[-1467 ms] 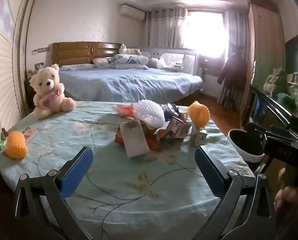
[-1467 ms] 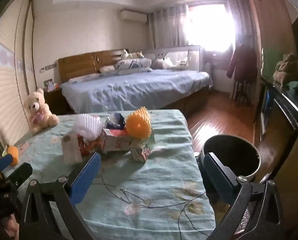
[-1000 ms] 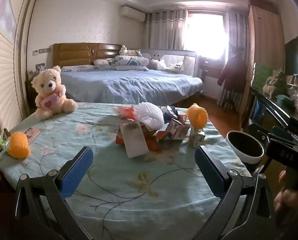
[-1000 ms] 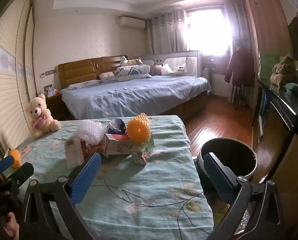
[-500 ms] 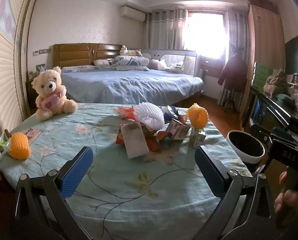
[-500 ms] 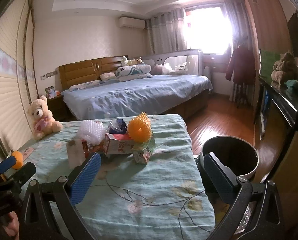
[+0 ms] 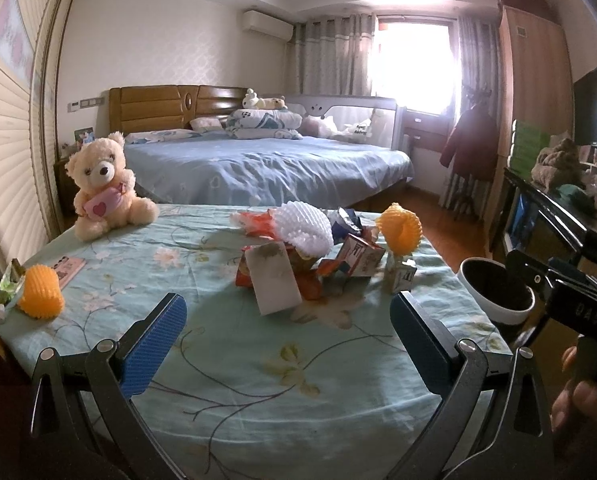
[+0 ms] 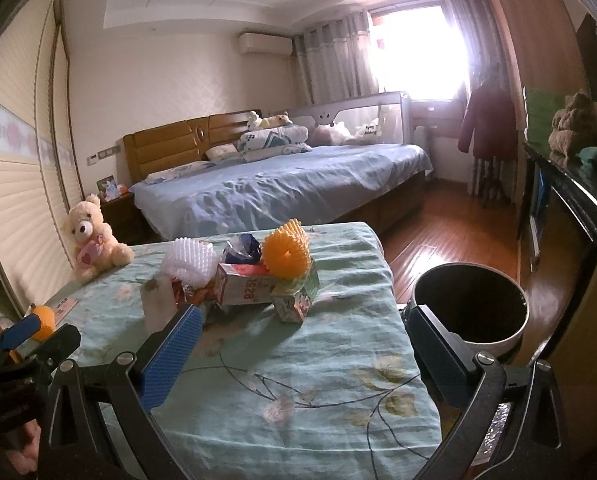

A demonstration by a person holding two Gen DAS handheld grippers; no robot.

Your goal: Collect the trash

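Both the left claw and the right claw (empty) are spread wide above the desk. The trash pile lies at the far middle, the bin at the right.

1. The right tongs rose and drew back a little from the desk over the last second and a half; the heap of trash sat higher and farther off in the right wrist view than before.
2. More ceiling and wooden floor came into that view, and the bin showed more of its dark inside.
3. The left tongs eased back slightly; the teddy bear and the orange foam net slid a touch rightward in the left wrist view.
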